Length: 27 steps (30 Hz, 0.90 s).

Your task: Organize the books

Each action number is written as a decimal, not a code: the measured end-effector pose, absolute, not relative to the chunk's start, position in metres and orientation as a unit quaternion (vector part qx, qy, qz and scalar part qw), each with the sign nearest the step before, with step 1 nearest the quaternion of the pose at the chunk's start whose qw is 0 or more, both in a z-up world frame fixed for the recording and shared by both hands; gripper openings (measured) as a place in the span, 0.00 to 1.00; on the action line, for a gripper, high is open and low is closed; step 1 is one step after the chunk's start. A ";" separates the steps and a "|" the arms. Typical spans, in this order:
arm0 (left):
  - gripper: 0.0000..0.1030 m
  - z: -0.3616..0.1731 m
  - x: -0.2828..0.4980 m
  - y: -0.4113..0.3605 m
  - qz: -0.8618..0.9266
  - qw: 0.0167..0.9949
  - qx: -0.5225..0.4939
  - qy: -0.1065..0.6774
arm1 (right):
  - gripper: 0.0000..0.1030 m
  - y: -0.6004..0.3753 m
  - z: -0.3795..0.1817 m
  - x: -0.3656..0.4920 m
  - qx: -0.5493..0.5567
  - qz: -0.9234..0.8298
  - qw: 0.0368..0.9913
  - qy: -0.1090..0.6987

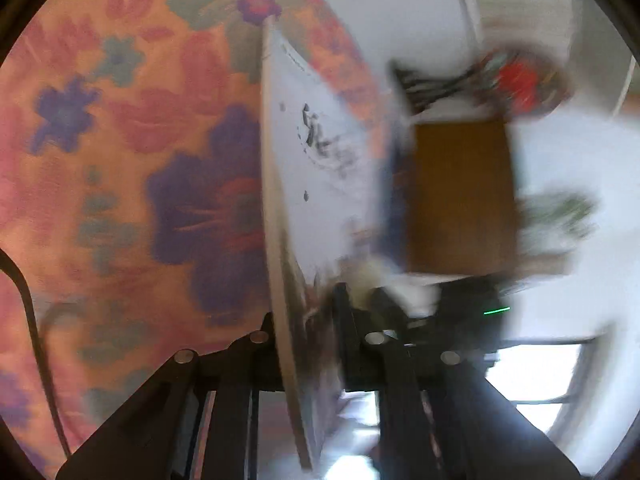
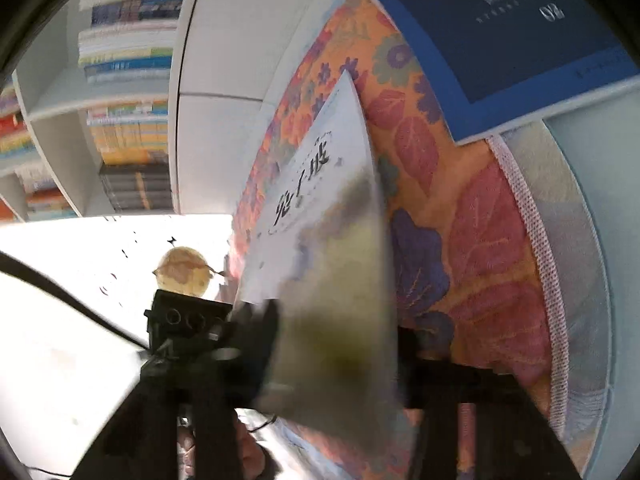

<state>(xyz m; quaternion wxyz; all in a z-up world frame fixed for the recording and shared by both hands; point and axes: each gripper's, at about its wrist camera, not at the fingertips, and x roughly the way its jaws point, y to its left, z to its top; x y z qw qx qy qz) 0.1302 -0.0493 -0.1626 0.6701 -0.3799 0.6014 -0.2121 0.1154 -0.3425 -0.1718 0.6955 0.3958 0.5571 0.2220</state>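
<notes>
The left gripper (image 1: 308,320) pinches the lower edge of a thin white book (image 1: 316,152) with black brush lettering, its stiff cover standing on edge toward twelve o'clock. The right gripper (image 2: 336,340) clamps the same book (image 2: 316,208) between its black fingers, the glossy cover rising toward one o'clock. Beyond lies soft floral cloth (image 2: 460,208) in orange and purple. A flat blue book (image 2: 500,32) rests at one o'clock; white shelves (image 2: 120,92) with stacked books stand at ten.
</notes>
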 end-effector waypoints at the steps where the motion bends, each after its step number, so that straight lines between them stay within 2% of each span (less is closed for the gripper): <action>1: 0.19 -0.160 0.128 -0.053 -0.195 0.687 -0.342 0.611 | 0.29 -0.335 -0.168 0.114 0.358 0.217 0.711 0.564; 3: 0.23 -0.153 0.121 -0.062 -0.152 0.714 -0.257 0.633 | 0.24 -0.326 -0.163 0.111 0.286 0.207 0.736 0.577; 8: 0.23 -0.139 0.106 -0.078 -0.131 0.747 -0.172 0.629 | 0.23 -0.289 -0.149 0.093 0.123 0.204 0.781 0.577; 12: 0.23 -0.119 0.093 -0.094 -0.108 0.792 -0.075 0.597 | 0.23 -0.275 -0.144 0.082 0.068 0.218 0.790 0.569; 15: 0.23 -0.107 0.082 -0.091 -0.083 0.819 -0.024 0.567 | 0.23 -0.272 -0.133 0.076 0.086 0.262 0.782 0.559; 21: 0.23 -0.085 0.075 -0.066 -0.081 0.843 -0.031 0.531 | 0.23 -0.249 -0.111 0.062 0.030 0.290 0.797 0.528; 27: 0.23 -0.064 0.063 -0.015 -0.109 0.851 -0.090 0.506 | 0.23 -0.225 -0.089 0.055 0.053 0.311 0.800 0.511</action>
